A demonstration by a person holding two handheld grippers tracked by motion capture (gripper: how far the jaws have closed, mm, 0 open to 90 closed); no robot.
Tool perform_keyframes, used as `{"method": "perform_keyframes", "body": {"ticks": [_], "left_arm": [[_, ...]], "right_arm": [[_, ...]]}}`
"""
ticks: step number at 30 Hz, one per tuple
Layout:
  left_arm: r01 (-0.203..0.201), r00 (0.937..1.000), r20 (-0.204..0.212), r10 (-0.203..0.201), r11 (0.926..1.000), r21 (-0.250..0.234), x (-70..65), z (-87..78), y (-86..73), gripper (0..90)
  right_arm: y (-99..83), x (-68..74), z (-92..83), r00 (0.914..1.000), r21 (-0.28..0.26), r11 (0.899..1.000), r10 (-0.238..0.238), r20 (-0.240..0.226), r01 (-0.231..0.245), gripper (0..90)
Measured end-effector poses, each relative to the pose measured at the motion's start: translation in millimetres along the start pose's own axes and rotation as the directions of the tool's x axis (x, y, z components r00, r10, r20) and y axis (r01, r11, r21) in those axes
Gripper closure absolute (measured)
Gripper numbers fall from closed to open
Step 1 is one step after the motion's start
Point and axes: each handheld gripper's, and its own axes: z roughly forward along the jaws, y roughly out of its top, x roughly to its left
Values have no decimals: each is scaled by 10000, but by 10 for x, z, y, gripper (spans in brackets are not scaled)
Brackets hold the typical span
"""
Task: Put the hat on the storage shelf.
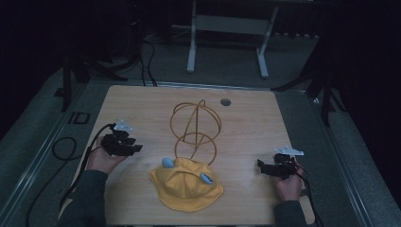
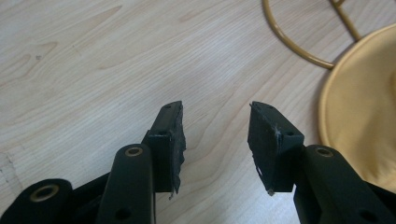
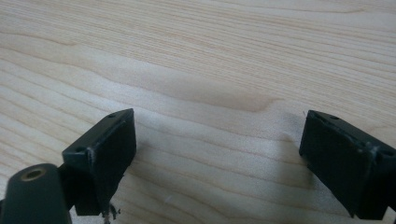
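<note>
On the wooden table (image 1: pixel 142 101), near its front edge, we see a yellow hat (image 1: pixel 185 185) lying flat, with two small light-blue pieces (image 1: pixel 167 162) on its upper side (one at the left, one toward the right). Just behind the hat, a golden wire stand (image 1: pixel 196 126) of rings rises upright, its lower ring touching or almost touching the hat's back edge; we cannot tell which. At the table's left we hold the left gripper (image 1: pixel 134 148) above the wood, apart from the hat and pointing toward it. From the left gripper view we see the left gripper (image 2: pixel 215 135) with its jaws spread and nothing between them, only bare wood below; the hat's brim and a curve of the wire stand sit at the right of that view. At the table's right we hold the right gripper (image 1: pixel 261 165), well apart from the hat. From the right gripper view its jaws (image 3: pixel 219 154) stand wide, with only wood grain between them.
</note>
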Motion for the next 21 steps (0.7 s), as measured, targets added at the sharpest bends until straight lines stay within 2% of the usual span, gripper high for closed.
{"method": "perform_keyframes", "body": {"ticks": [6,12,21], "left_arm": [[-443,9989,124,441,9989,167,-23,-95,59,553],[-882,9955,369,871,9957,292,-111,-160,129,556],[-1706,9824,829,1675,9848,324,-258,-285,298,561]], "right_arm": [[0,0,0,10000,0,10000,-4,0,4,108],[-1,-1,0,10000,-2,10000,-32,-15,32,109],[-1,1,1,10000,-11,10000,-51,-33,51,109]]}}
